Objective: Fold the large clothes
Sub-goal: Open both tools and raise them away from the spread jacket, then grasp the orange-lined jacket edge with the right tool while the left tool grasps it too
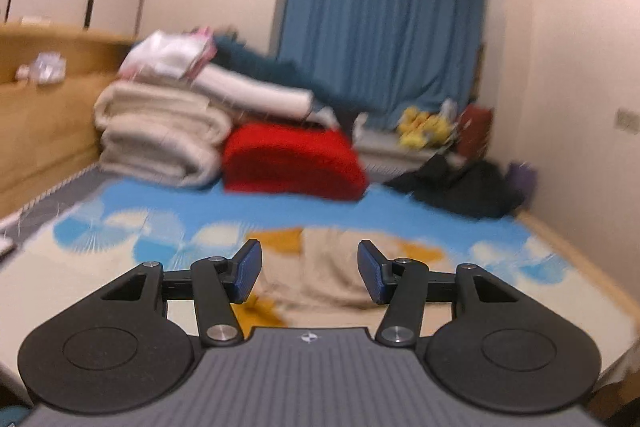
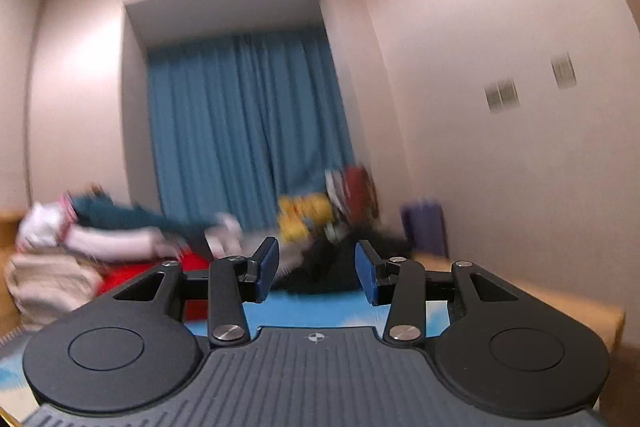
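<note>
Garment (image 1: 320, 267), beige, lies lengthwise away from left gripper (image 1: 310, 273); both it and right gripper (image 2: 316, 273) gape empty.

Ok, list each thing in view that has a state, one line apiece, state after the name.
left gripper: open, nothing between its pads
right gripper: open, nothing between its pads
beige garment: lying on the bed, rumpled, not held
red blanket: folded
cream blankets: folded, stacked
dark clothes: loose heap, unfolded
blue curtain: drawn shut
</note>
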{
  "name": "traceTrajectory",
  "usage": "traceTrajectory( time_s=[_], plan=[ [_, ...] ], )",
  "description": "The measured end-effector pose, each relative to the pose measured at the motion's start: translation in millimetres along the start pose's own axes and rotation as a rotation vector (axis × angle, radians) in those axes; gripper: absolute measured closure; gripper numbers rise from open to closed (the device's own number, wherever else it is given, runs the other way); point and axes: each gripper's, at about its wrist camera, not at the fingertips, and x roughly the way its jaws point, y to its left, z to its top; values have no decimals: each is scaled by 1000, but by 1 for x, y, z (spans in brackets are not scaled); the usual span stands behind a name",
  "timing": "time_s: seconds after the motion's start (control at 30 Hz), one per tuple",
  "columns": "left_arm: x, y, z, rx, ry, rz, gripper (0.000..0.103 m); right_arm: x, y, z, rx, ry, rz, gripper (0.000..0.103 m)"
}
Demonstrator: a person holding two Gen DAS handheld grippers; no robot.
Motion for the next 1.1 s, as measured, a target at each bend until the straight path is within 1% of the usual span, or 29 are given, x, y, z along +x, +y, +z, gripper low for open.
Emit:
traceTrajectory(
  time_s=[0.07,0.1,0.17,0.23,0.27,0.3,0.33,0.37,0.43,0.47,0.53,0.63,0.7,0.73,0.77,0.83,0.87,1.0,1.03,1.07,1.1],
  plan=[
    [30,5,-34,0,41,25,45,23,-6,-38,13,87,-26,59],
    [42,9,-48,-5,60,31,45,33,-5,-55,13,116,-34,59],
    [67,19,-79,-6,107,55,45,54,-6,-91,8,183,-37,59],
    [86,29,-109,20,150,86,46,72,-5,-125,0,250,-33,59],
    [98,37,-123,21,204,106,46,81,-4,-142,-11,294,-27,59],
    [111,44,-136,4,283,128,46,88,-2,-160,-25,371,-18,59],
    [123,51,-143,-29,354,139,46,99,-2,-170,-23,445,0,59],
    [132,60,-147,-72,397,144,46,108,-2,-180,-6,499,31,59],
    [141,79,-152,-154,411,187,46,120,-2,-192,1,563,59,60],
    [143,88,-154,-185,418,214,46,127,0,-200,-7,600,55,60],
    [149,106,-162,-252,453,248,46,140,0,-215,-4,657,20,60],
    [154,131,-171,-354,530,292,47,161,-2,-236,42,753,-26,60],
    [155,143,-176,-387,565,311,47,170,-3,-251,31,835,-72,60],
    [155,147,-180,-392,581,320,47,160,-7,-266,13,874,-102,60],
    [155,150,-183,-397,593,324,46,163,-7,-273,2,909,-130,60],
    [154,152,-188,-404,617,322,47,165,-11,-287,15,957,-159,60],
    [155,151,-190,-400,622,319,47,165,-11,-290,19,967,-163,60],
    [157,145,-196,-349,652,308,49,168,-3,-297,-12,968,-154,58],
    [157,144,-198,-335,661,303,52,169,-2,-298,-20,968,-153,58],
    [160,141,-200,-311,661,303,56,168,0,-299,-28,968,-152,58],
    [163,137,-201,-277,660,304,64,168,0,-299,-34,969,-152,60]
  ],
)
